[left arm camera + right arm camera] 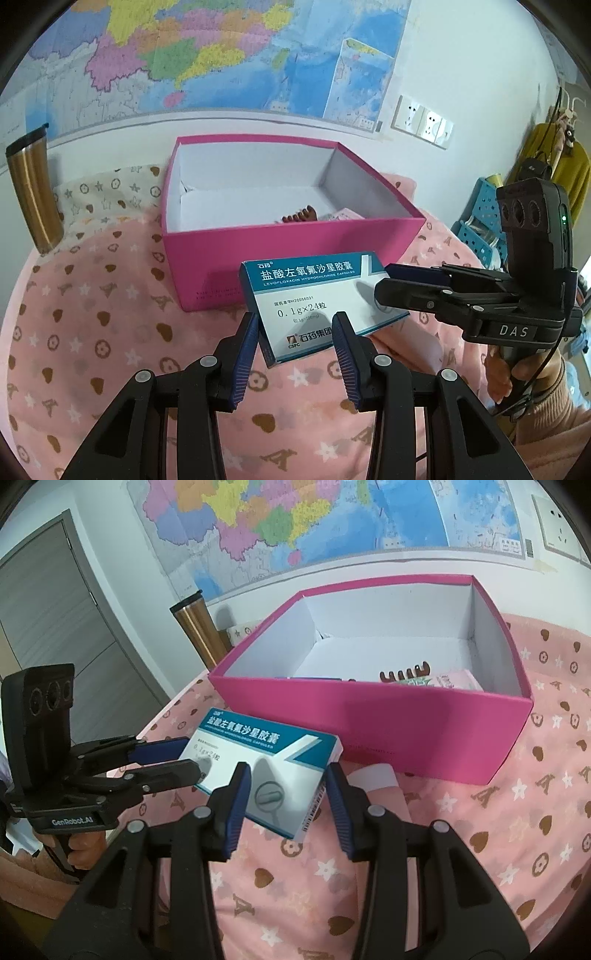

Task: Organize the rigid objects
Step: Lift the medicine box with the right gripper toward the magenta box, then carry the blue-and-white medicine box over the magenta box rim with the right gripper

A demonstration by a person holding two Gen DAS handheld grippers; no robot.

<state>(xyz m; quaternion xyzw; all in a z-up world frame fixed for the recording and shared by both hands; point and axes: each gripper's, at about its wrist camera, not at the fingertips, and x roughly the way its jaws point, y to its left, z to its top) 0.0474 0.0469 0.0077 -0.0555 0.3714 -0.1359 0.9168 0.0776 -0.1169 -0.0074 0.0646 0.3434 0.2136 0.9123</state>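
Medicine box (317, 306), white and teal, sits tilted in front of the pink box (295, 254), above the pink cloth (92, 332). My left gripper (295, 332) clamps its near end between the blue pads, and my right gripper (286, 786) clamps the other end (both pads pressed to its edges). Inside the pink box lie a brown comb (404, 674) and a pink packet (454, 679).
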